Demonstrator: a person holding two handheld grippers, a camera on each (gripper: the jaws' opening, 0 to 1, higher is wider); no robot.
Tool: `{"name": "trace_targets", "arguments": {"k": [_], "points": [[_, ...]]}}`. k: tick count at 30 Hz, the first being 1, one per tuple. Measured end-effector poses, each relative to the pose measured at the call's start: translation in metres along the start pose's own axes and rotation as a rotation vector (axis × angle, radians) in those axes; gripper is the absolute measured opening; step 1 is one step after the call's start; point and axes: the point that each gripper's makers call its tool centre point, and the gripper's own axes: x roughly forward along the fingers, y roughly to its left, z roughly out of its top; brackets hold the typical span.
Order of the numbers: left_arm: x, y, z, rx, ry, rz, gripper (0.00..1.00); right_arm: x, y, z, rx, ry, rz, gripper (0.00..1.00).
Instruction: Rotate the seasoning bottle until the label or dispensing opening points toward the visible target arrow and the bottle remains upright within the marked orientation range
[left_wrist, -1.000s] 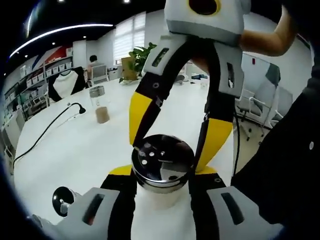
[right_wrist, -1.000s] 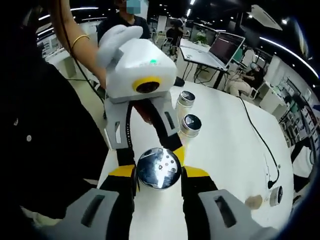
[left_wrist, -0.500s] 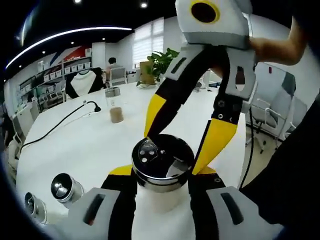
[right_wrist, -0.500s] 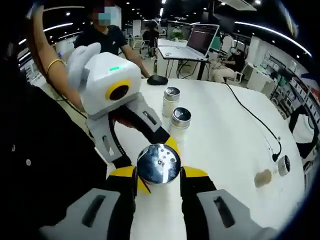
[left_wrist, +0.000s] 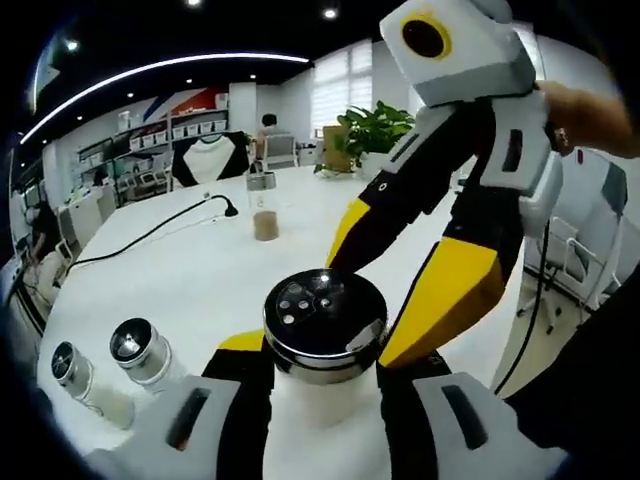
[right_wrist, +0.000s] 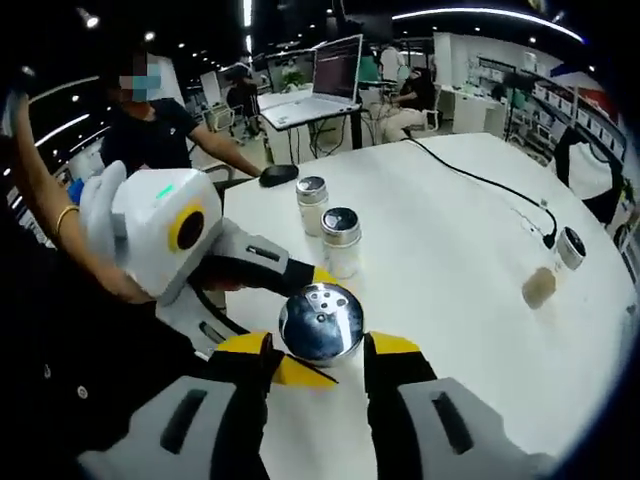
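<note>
- The seasoning bottle with the shiny round perforated metal cap (left_wrist: 324, 322) stands upright near the edge of the white surface (left_wrist: 190, 270), and both claws are on it at once
- Left claw (left_wrist: 322, 362) pinches the pale body just under the cap, yellow-tipped jaws on either side; in the right gripper view the right claw (right_wrist: 320, 347) looks clamped on the same bottle (right_wrist: 320, 322) from the opposite side
- To do the turn well, I'd say let one claw steady the body and the other do the twisting — two tight grips fighting each other could tip it. Keep the axis vertical and go in small turns, reading the cap's hole pattern as the pointer
- Hard to make out: I can't find any target arrow or marked range on the surface, so how much turn is left is a guess
- The label is hidden — the jaws and the cap's overhang cover the body
- Two more metal-capped shakers (right_wrist: 326, 235) sit close behind, well clear, and a small glass jar with brown contents (left_wrist: 264, 207) stands further off, near a black cable (left_wrist: 150, 232)
</note>
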Motion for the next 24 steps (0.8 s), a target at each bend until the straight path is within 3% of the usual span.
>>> {"name": "trace_targets", "arguments": {"k": [7,12,14,18,24], "points": [[0.000,0.000,0.001,-0.013,-0.005,0.040,0.43,0.010,-0.002,0.006,0.036,0.004,-0.053,0.35],[-0.001,0.000,0.000,-0.012,-0.012,0.037,0.43,0.014,-0.004,0.007,0.032,0.023,-0.101,0.35],[-0.001,0.001,0.000,-0.013,-0.040,0.025,0.43,0.014,-0.006,0.007,0.030,0.025,-0.103,0.35],[-0.001,-0.001,0.000,-0.008,-0.034,0.001,0.43,0.013,-0.006,0.006,0.007,0.028,-0.089,0.34],[-0.004,-0.002,-0.004,0.024,-0.005,-0.067,0.43,0.015,-0.002,0.007,-0.093,0.021,-0.015,0.34]]}}
